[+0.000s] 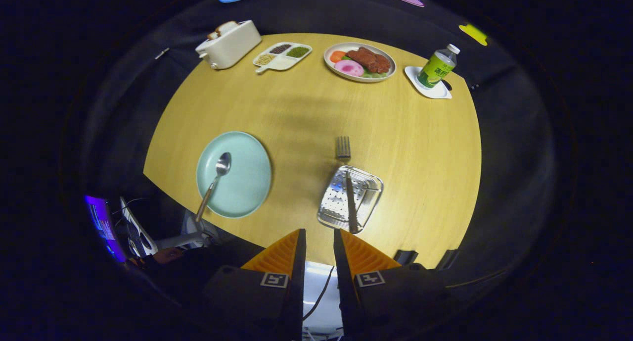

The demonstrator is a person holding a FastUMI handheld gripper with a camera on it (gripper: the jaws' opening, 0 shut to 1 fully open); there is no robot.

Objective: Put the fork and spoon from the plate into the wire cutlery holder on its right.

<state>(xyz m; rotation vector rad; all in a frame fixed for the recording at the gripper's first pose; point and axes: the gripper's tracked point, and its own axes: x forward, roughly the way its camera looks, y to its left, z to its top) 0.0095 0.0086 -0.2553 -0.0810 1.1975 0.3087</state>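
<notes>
Round pale mint-green ceramic plate on yellow wood-grain tabletop. Shiny silver steel spoon and fork; perforated silver metal cutlery holder. Green-labelled clear bottle on white coaster.

Shiny metal fork, spoon and perforated holder; matt wood-grain table

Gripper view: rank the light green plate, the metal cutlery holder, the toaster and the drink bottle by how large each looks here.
1. light green plate
2. Metal cutlery holder and toaster: look alike; the toaster is farther away, so no ranking.
3. drink bottle, also far.

The gripper hangs open and empty over the table's near edge.
</notes>
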